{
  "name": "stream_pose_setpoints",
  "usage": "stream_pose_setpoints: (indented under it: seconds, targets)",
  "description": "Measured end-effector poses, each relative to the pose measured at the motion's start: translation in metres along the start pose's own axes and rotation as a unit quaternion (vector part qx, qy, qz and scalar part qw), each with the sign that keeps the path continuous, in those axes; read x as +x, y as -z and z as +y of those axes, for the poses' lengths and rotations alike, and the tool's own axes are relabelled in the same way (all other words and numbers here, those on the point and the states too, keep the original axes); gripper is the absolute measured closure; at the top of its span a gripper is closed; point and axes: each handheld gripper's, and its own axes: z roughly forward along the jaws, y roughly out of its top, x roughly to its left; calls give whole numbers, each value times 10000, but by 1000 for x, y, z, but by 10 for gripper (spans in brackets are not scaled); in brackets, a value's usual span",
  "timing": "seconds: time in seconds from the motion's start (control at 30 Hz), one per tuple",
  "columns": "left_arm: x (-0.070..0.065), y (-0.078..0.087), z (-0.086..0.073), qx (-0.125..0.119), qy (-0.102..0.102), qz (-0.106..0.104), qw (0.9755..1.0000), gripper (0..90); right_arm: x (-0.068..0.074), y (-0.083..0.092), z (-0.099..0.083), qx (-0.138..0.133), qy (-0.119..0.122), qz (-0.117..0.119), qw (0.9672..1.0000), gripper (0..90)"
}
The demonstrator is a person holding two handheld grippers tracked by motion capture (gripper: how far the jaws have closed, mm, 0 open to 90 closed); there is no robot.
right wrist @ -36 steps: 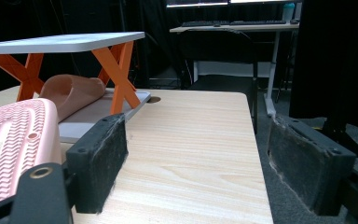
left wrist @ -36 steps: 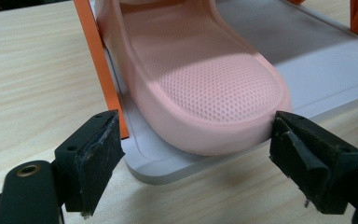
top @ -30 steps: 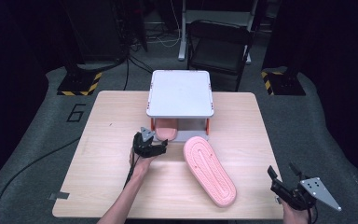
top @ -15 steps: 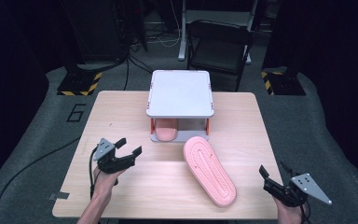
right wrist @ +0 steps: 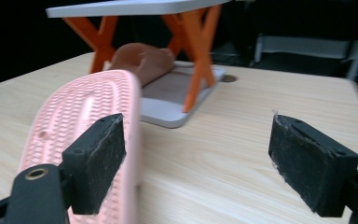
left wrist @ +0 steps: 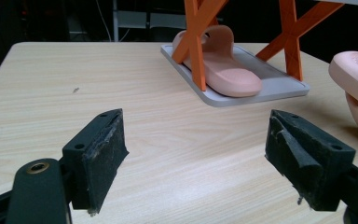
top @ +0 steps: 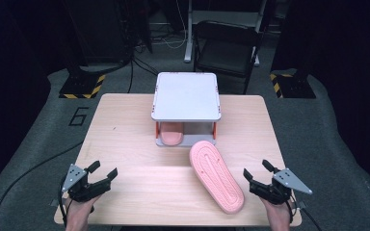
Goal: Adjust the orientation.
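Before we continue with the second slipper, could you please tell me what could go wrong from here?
1. The loose slipper lies sole-up on the table; if shelved as it lies, it would not match the upright slipper already there.
2. The rack has crossed orange legs, and these could catch a slipper sliding in.
3. The right gripper, jaws open, sits close beside the loose slipper and might nudge it.

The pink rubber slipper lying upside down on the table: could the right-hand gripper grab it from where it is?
Probably yes. The pink rubber slipper lies sole up on bare wood just beside the right gripper, whose jaws are open, with nothing between them.
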Motion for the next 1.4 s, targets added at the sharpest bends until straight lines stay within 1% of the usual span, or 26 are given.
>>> stream_pose_setpoints:
  seconds: [0.07,0.1,0.13,0.2,0.3,0.37,0.4,0.47,0.57,0.7,0.73,0.8,0.83,0.9,0.97,1.0,1.03,1.1,1.13,1.17,1.23,1.27,1.3,1.33,1.37,1.4]
  targets:
    - [-1,2,1,-7,-28,-1,10000,199,10,-13,1,86,2,225,9997,182]
    - [-1,2,0,-20,-58,5,10000,199,18,-22,2,197,144,375,9990,183]
    - [-2,3,0,2,-74,11,10000,199,18,-22,2,197,144,375,9990,183]
    - [-2,4,-1,65,-119,5,9999,199,28,-34,3,332,308,551,9975,181]
    - [-3,5,-1,41,-111,5,9999,199,37,-44,1,481,451,752,9950,181]
    - [-2,5,-1,47,-126,6,9999,200,40,-53,-3,685,600,789,9927,185]
    - [-2,5,-1,53,-123,20,9999,200,40,-53,-3,685,600,789,9927,185]
    - [-1,5,0,60,-156,102,9998,202,38,-60,-7,822,766,739,9909,185]
    - [2,7,1,29,-147,195,9997,203,33,-65,-11,970,744,766,9895,177]
    - [7,8,1,6,-70,349,9994,206,25,-63,-10,978,738,615,9906,175]
    - [8,9,0,16,-54,354,9994,206,20,-63,-9,911,798,542,9912,174]
    - [9,9,0,7,-14,397,9992,206,11,-62,-8,888,742,403,9925,176]
    - [10,10,0,-15,-15,417,9991,207,3,-60,-9,905,644,244,9935,178]
    - [10,10,0,3,-17,414,9991,207,-1,-60,-9,914,590,179,9939,181]
    - [10,10,0,3,-11,422,9991,207,-14,-59,-13,965,487,-27,9941,206]
    - [10,10,0,3,-11,422,9991,207,-14,-59,-13,965,487,-27,9941,206]
    - [10,9,0,5,-12,425,9991,207,-23,-59,-15,1042,474,-116,9934,227]
    - [9,9,0,0,-28,412,9991,207,-25,-59,-16,1067,468,-157,9931,232]
    - [9,9,0,11,-36,390,9992,207,-29,-59,-17,1089,437,-197,9929,239]
    - [9,9,0,-22,-47,364,9993,207,-35,-58,-19,1072,306,-205,9936,242]
    - [9,9,1,-33,-41,361,9993,207,-39,-53,-16,1080,386,-375,9927,238]
    - [9,9,1,-50,-36,371,9993,207,-39,-50,-13,983,395,-486,9932,237]
    - [9,9,1,-50,-36,371,9993,207,-39,-50,-13,983,395,-486,9932,237]
    - [9,9,1,-44,-43,369,9993,207,-40,-46,-8,854,381,-576,9939,237]
    - [9,9,1,-42,-46,373,9993,207,-38,-39,5,509,263,-630,9964,238]
    - [9,9,1,-40,-52,374,9993,207,-38,-39,5,509,263,-630,9964,238]
